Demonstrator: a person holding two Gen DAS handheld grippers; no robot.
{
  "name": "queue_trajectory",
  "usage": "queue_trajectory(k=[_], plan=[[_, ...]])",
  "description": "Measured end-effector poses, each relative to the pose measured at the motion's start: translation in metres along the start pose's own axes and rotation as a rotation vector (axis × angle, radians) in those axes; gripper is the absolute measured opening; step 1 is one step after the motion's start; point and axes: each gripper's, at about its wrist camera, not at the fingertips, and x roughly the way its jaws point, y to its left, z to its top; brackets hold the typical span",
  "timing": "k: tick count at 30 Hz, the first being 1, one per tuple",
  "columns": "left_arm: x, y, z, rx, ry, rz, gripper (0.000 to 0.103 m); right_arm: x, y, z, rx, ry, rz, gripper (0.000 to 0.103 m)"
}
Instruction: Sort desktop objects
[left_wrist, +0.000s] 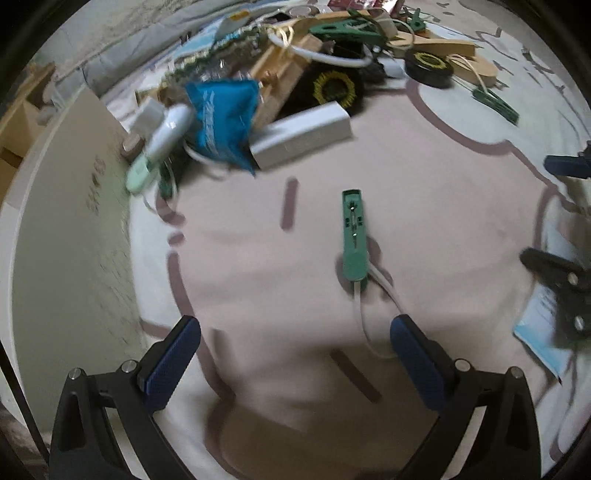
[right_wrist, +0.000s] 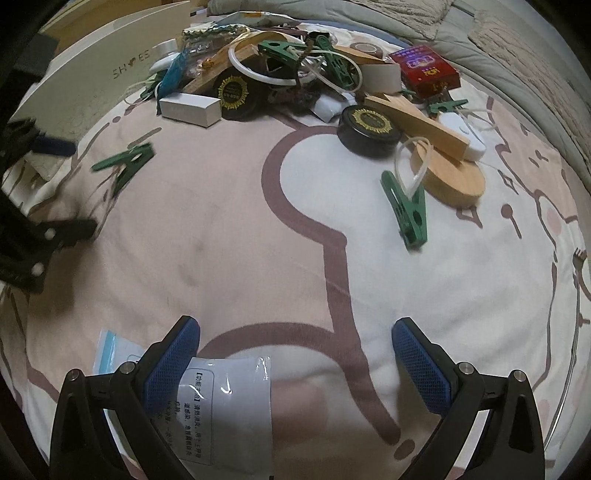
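Observation:
My left gripper (left_wrist: 295, 349) is open and empty above the pink patterned blanket (left_wrist: 424, 192). A green clothes peg (left_wrist: 354, 236) with a white loop lies just ahead of it, its loop running beside the right finger (left_wrist: 417, 362). My right gripper (right_wrist: 295, 352) is open and empty. A white plastic packet (right_wrist: 229, 402) with printed text lies under its left finger (right_wrist: 170, 365). Another green peg (right_wrist: 404, 210) lies ahead right, and a third (right_wrist: 127, 160) lies ahead left.
A pile stands at the back: a white box (left_wrist: 299, 136), a blue pouch (left_wrist: 221, 118), wooden pieces (right_wrist: 417, 118), black round tins (right_wrist: 369, 127), a red card pack (right_wrist: 424, 72). A white shoe box (right_wrist: 92, 81) stands left. The other gripper (right_wrist: 33, 240) shows at the left edge.

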Motion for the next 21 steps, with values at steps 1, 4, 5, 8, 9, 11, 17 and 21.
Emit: queue_trajectory(k=[1,4,5,8,9,11,17,21], plan=[[0.000,0.000,-0.002,-0.003,0.005,-0.007,0.103,-0.002,-0.001,-0.003,0.003,0.001,-0.001,0.103],[-0.001,0.001,-0.011,-0.007,0.013,-0.030,0.103,-0.006,-0.002,-0.011,0.009,0.006,0.001,0.103],[-0.002,0.001,-0.015,-0.004,0.016,-0.038,0.103,-0.007,-0.003,-0.013,0.011,0.007,0.001,0.103],[-0.003,-0.001,-0.023,0.007,0.022,-0.050,0.103,-0.012,-0.004,-0.021,0.018,0.009,-0.007,0.103],[-0.004,-0.002,-0.027,0.014,0.022,-0.052,0.103,-0.014,-0.004,-0.025,0.020,0.011,-0.014,0.103],[-0.006,-0.004,-0.033,0.032,0.018,-0.051,0.103,-0.016,-0.004,-0.030,0.024,0.013,-0.022,0.103],[-0.025,-0.007,-0.042,0.044,-0.072,-0.052,0.103,-0.026,-0.009,-0.038,0.035,0.037,-0.035,0.103],[-0.054,-0.003,-0.042,0.005,-0.216,-0.074,0.103,-0.058,-0.013,-0.041,0.037,-0.044,-0.045,0.103]])
